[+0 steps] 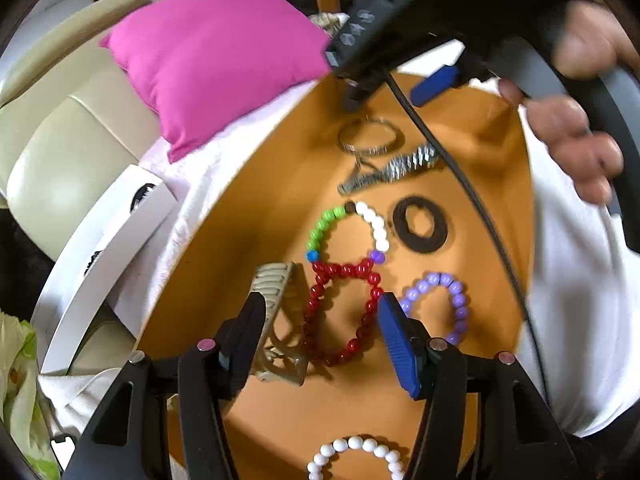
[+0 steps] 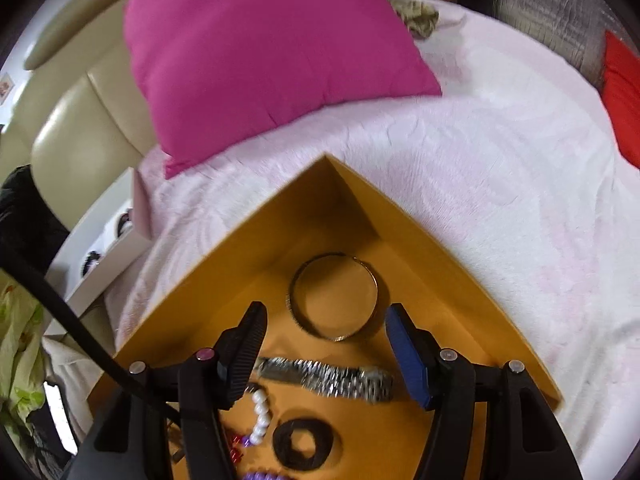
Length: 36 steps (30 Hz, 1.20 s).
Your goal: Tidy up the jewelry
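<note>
Inside the orange tray (image 1: 248, 200) on the pink blanket (image 2: 500, 184) are lying a red bead bracelet (image 1: 344, 312), purple bracelet (image 1: 444, 300), hair claw (image 1: 276, 320), black scrunchie (image 1: 420, 228), watch band (image 2: 328, 378) and bangle (image 2: 334, 296), while the left gripper (image 1: 320, 332) and right gripper (image 2: 324, 340) are hovering above, both parted and holding nothing.

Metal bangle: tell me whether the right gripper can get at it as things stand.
Probably yes. The right gripper stands open just above the metal bangle, which lies flat and alone near the tray's corner; nothing sits between them, and the watch band lies nearer the camera.
</note>
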Tool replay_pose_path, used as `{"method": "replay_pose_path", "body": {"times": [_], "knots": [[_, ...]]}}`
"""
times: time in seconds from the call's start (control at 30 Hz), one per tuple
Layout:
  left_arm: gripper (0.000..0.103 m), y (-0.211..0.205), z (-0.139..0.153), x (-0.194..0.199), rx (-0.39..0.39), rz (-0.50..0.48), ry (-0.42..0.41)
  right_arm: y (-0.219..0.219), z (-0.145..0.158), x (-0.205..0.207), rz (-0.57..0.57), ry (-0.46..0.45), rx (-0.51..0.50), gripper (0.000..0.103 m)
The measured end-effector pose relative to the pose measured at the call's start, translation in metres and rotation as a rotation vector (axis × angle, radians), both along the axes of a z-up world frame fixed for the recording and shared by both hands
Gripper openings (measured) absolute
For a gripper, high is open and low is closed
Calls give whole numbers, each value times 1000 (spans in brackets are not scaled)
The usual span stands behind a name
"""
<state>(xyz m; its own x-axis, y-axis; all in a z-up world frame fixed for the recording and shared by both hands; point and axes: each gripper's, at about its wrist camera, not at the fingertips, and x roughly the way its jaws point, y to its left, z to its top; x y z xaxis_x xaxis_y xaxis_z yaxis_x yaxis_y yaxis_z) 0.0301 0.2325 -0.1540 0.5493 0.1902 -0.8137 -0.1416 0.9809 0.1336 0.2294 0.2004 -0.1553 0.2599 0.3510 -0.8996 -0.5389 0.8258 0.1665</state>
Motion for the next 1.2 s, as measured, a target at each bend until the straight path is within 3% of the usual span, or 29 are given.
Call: {"method": "replay_pose_path", "body": {"times": [0.2,0.43,0.53,0.7,1.03,1.2], "knots": [[68,-6,37,-19,0,20,-88,-19,47,-34,21,-86,32,66],[70,-13,80,-42,-12,25,-188,-50,98,-85,40,-183,76,66],[83,-19,98,-55,-8,43,-239,-69,116,-106,36,-218,104,66],[83,-31,126,-75,26,60,-310,-106,144,-142,19,-281,154,67],[84,-69,159,-98,139,49,-351,-163,174,-209,5,-388,224,68],[87,-83,170,-108,158,48,-377,-188,177,-235,-15,-412,251,69]]}}
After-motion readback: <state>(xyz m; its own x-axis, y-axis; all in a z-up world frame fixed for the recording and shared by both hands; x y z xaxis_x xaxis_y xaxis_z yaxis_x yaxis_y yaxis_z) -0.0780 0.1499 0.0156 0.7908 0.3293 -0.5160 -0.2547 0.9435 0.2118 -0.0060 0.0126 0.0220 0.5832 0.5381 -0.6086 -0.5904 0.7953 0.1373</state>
